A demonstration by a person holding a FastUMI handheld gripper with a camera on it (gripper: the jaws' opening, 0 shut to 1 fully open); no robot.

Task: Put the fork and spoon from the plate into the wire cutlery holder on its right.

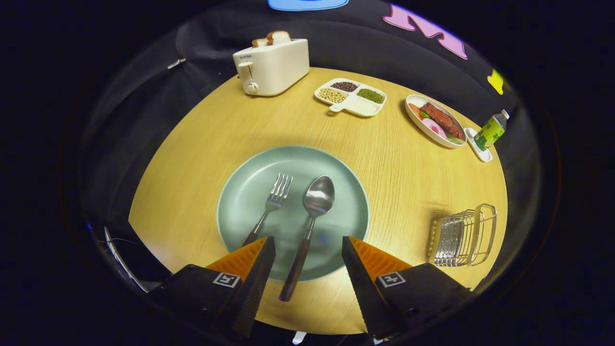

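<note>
With the gripper [307, 250] spread wide above the plate [240, 192], the spoon [307, 226] lying between its fingers and the fork [271, 204] just beside, a skewed pinch could nudge both off before reaching the holder [463, 235] to the right.

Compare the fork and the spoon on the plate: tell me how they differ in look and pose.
The fork ends in tines; the spoon ends in a rounded bowl. The fork's handle runs behind the left finger; the spoon's handle lies between the open gripper's fingers, past the plate rim. Both are metal with dark handles.
</note>
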